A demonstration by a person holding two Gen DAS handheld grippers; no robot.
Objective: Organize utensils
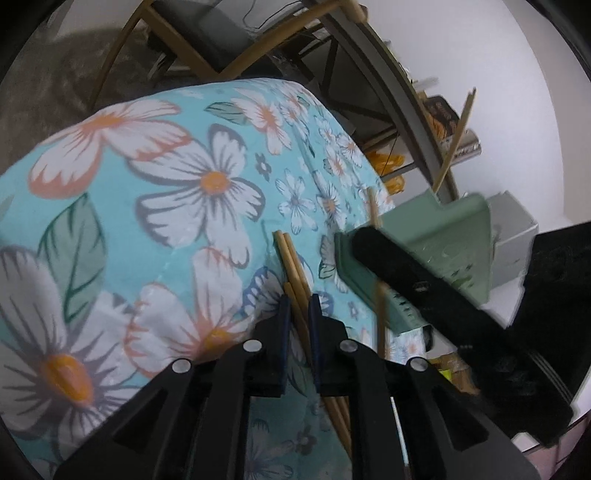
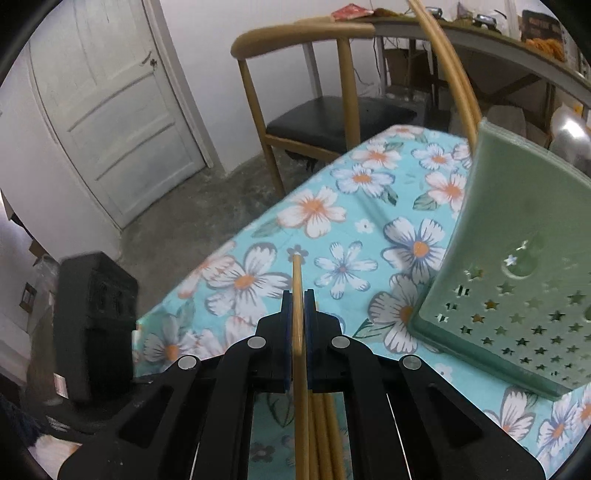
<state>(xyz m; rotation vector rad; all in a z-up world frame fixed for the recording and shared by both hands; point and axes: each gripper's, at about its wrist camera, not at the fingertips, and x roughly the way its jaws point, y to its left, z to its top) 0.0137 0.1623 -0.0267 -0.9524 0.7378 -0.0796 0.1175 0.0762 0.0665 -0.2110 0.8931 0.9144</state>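
Several bamboo chopsticks (image 1: 293, 266) lie in a bundle on the floral tablecloth (image 1: 147, 192). My left gripper (image 1: 299, 306) is closed around that bundle, which fills the narrow gap between the pads. My right gripper (image 2: 297, 302) is shut on a single chopstick (image 2: 296, 273), lifted above the rest of the pile (image 2: 327, 417). In the left wrist view the right gripper (image 1: 364, 242) is a black shape in front of the green holder (image 1: 447, 229), its chopstick (image 1: 380, 306) slanting down. The green holder (image 2: 517, 258) has star-shaped holes and stands close on the right with chopsticks (image 2: 456, 77) upright in it.
A wooden chair with a black seat (image 2: 325, 114) stands at the table's far end, and a white door (image 2: 110, 110) is beyond it. A cluttered desk (image 2: 491, 33) runs along the back right. A grey box (image 1: 517, 236) sits behind the holder. A black device (image 2: 92, 314) is at the table's left edge.
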